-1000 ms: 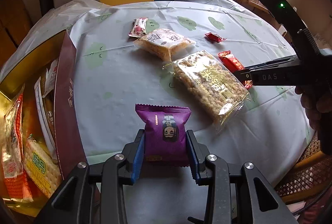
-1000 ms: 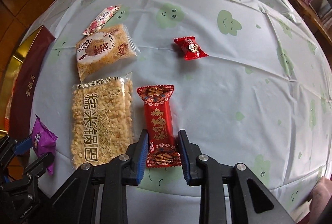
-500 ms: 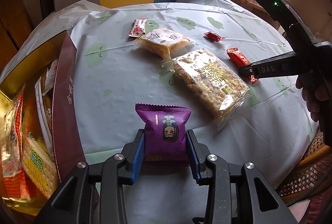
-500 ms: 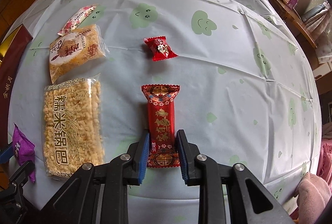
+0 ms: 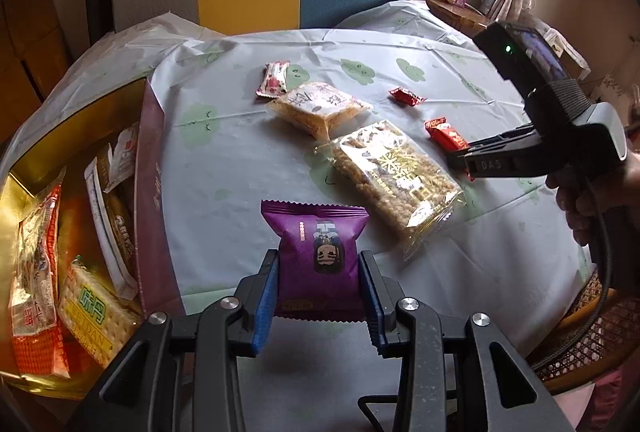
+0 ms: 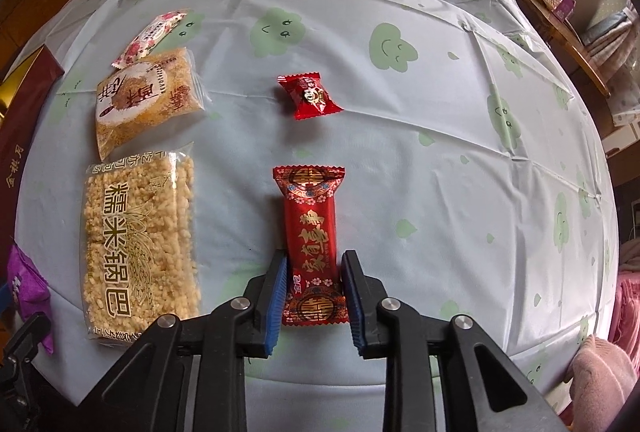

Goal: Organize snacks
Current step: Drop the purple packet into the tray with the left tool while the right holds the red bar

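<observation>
Left tool (image 5: 319,282) clamped on a purple snack packet (image 5: 318,248), blue pads pressing both side edges, packet pointing forward over the table (image 5: 224,160). To the left of this tool, an open gold-lined box (image 5: 150,200) already holding several wrapped snacks. Ahead and to the right, a long clear pack of puffed rice bars (image 5: 394,176); beyond it, a smaller rice-cake pack (image 5: 318,106) and a pink floral sachet (image 5: 274,79).

Right tool (image 6: 313,290) gripping a long red candy bar (image 6: 310,244) near its lower end, pads tight on both sides, bar stretching forward from the fingers. Straight ahead of this tool and apart from the bar, a small red wrapped candy (image 6: 310,96) lying loose on the pale cloth with green cloud faces. To the left of it, the rice bar pack lying flat.
</observation>
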Tool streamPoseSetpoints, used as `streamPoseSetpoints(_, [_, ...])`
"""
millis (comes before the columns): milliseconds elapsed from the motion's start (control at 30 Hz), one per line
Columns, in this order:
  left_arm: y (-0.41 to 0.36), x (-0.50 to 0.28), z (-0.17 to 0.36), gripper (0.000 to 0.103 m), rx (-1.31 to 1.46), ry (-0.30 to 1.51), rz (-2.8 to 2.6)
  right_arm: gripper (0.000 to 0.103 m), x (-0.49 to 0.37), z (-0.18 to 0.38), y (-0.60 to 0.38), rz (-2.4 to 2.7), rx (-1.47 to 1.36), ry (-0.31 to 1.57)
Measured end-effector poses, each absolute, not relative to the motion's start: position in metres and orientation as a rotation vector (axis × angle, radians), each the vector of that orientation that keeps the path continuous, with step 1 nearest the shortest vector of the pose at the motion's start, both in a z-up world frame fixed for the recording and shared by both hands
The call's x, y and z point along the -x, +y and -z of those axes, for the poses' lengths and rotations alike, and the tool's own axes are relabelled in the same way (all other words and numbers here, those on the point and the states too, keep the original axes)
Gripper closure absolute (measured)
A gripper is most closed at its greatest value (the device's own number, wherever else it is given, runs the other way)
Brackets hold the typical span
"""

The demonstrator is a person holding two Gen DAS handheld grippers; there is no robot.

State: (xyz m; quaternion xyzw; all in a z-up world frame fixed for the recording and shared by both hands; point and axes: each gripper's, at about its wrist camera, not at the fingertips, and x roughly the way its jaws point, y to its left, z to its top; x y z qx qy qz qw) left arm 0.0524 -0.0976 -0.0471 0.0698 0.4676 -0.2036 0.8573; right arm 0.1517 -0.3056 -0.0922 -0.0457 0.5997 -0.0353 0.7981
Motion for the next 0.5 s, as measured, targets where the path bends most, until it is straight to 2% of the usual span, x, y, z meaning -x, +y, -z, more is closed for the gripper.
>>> streamPoseSetpoints(500, [0.011,-0.071,0.005,0.064,0.037,0.887,0.180,0.076,-0.151,0.097,-0.305,0.081,0.116,1.275])
